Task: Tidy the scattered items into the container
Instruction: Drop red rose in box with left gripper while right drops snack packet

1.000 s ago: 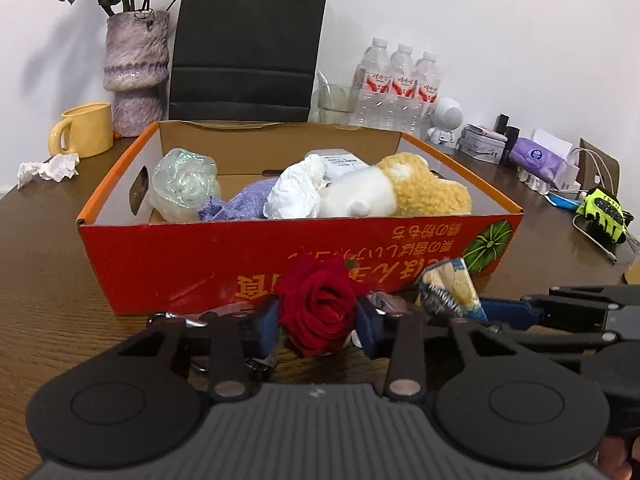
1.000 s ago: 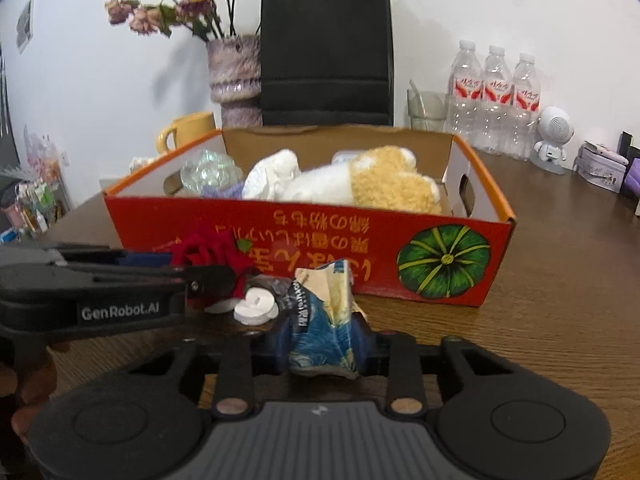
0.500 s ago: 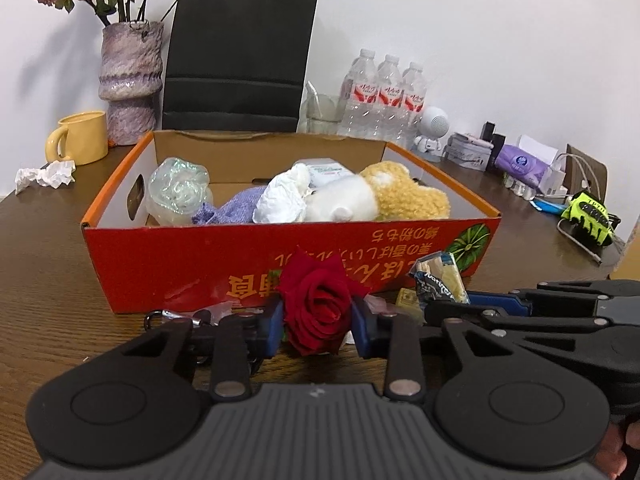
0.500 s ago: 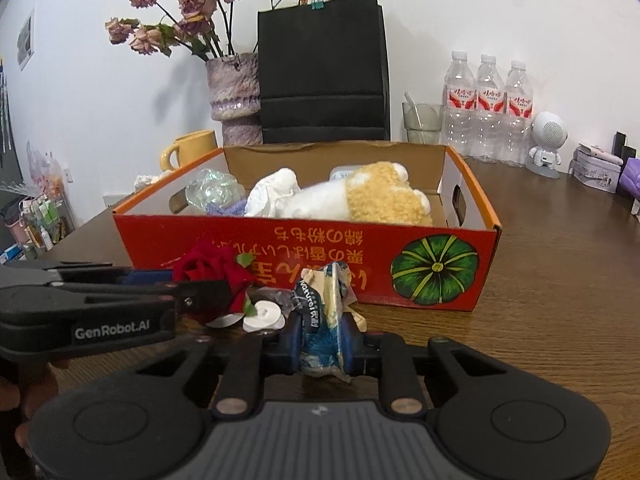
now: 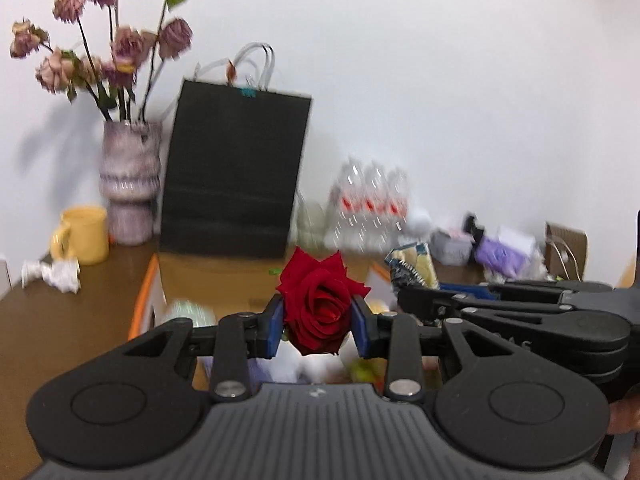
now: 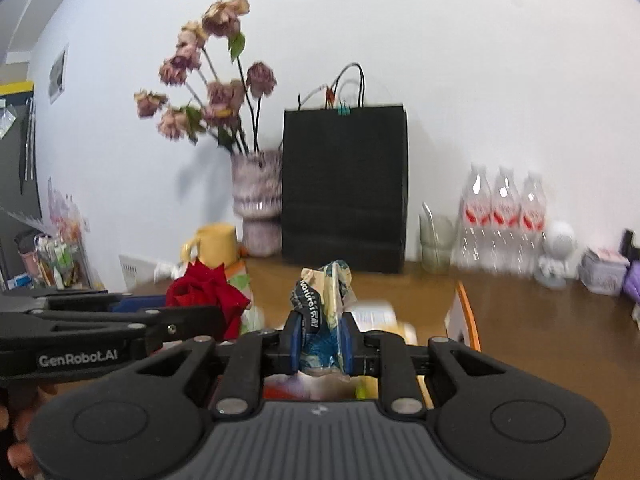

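Note:
My left gripper [image 5: 318,322] is shut on a red rose [image 5: 322,306], its blue pads pressing the bloom from both sides. My right gripper [image 6: 320,342] is shut on a crumpled blue and yellow snack wrapper [image 6: 322,308]. Both are held in the air above the orange cardboard box [image 5: 146,300], whose orange rim [image 6: 466,312] shows just beyond the fingers. Soft items inside the box are mostly hidden behind the gripper bodies. In the left wrist view the right gripper with the wrapper [image 5: 410,266] shows at the right; in the right wrist view the rose [image 6: 208,290] shows at the left.
On the brown table behind the box stand a black paper bag [image 6: 344,190], a vase of dried roses [image 5: 128,182], a yellow mug [image 5: 82,234] and water bottles [image 6: 502,220]. Crumpled tissue [image 5: 54,274] lies at the left. Small items crowd the right end [image 5: 504,250].
Both grippers have risen with the rose and the wrapper from the table in front of the box to above its rim. The views have tilted upward toward the wall.

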A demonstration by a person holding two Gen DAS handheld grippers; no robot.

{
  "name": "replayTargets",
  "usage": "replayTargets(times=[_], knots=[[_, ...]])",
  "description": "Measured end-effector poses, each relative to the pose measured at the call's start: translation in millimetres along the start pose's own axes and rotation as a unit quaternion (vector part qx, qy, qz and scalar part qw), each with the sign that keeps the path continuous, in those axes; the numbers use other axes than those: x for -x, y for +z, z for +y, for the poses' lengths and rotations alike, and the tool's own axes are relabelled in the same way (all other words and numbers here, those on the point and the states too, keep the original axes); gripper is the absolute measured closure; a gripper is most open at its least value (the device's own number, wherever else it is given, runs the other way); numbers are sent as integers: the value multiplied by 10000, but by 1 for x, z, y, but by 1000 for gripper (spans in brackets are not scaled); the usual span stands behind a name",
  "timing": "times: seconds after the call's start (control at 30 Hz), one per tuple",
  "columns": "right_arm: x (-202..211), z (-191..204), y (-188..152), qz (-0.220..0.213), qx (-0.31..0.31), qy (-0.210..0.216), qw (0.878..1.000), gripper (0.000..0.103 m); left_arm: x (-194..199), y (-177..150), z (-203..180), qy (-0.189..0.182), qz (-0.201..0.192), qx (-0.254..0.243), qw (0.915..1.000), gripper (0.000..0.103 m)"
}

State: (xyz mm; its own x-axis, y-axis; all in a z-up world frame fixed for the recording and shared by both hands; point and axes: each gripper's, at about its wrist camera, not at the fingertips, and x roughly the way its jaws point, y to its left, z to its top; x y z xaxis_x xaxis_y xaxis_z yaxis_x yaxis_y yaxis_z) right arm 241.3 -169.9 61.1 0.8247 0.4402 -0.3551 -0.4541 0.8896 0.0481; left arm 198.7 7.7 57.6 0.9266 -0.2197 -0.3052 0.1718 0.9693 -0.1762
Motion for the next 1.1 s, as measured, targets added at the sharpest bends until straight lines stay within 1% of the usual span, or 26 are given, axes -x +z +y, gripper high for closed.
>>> replayTargets(times=[0.07, 0.13, 0.23, 0.3, 0.37, 0.43, 0.5, 0.6, 0.63, 0.7, 0.73, 0.77, 0.8, 0.83, 0.9, 0.97, 1.1], knots=[[-24, -4, 13, 82, -111, 79, 9999, 84, -16, 12, 9, 70, -40, 156, 9998, 68], [-47, -8, 19, 180, -183, 65, 9996, 84, -35, 18, 17, 197, -16, 255, 9995, 68], [-80, -18, 18, 382, -329, -38, 9987, 84, -72, 21, 32, 381, 222, 411, 9982, 68], [-95, -27, 15, 441, -307, -242, 9983, 84, -90, 19, 44, 431, 385, 499, 9971, 68], [-106, -42, 12, 546, -275, -531, 9967, 84, -105, 17, 55, 474, 521, 573, 9959, 68], [-115, -62, 10, 660, -432, -705, 9944, 84, -116, 13, 64, 520, 641, 626, 9946, 68], [-124, -79, 8, 794, -543, -806, 9921, 84, -126, 9, 70, 544, 769, 682, 9932, 68], [-136, -89, 1, 972, -567, -872, 9898, 84, -135, 4, 75, 569, 895, 710, 9918, 66], [-139, -90, -1, 1022, -552, -854, 9896, 83, -137, 4, 76, 563, 925, 704, 9916, 63], [-143, -90, -4, 1104, -564, -823, 9889, 76, -137, 3, 76, 511, 928, 735, 9917, 45], [-144, -89, -4, 1126, -583, -799, 9887, 59, -136, 3, 76, 492, 927, 769, 9915, 18], [-143, -88, -3, 1139, -619, -793, 9884, 29, -134, 4, 75, 503, 900, 805, 9914, 0], [-142, -87, -2, 1111, -658, -805, 9884, 13, -132, 5, 75, 526, 823, 831, 9918, 0], [-139, -85, -1, 1046, -658, -792, 9892, 1, -129, 6, 74, 522, 761, 819, 9924, 0], [-135, -83, 3, 1021, -585, -774, 9900, 1, -125, 9, 71, 503, 720, 777, 9931, 0], [-133, -81, 4, 1028, -557, -818, 9898, 1, -123, 10, 68, 594, 698, 738, 9931, 0], [-132, -80, 6, 1071, -587, -800, 9893, 1, -123, 11, 64, 621, 706, 654, 9934, 0]])
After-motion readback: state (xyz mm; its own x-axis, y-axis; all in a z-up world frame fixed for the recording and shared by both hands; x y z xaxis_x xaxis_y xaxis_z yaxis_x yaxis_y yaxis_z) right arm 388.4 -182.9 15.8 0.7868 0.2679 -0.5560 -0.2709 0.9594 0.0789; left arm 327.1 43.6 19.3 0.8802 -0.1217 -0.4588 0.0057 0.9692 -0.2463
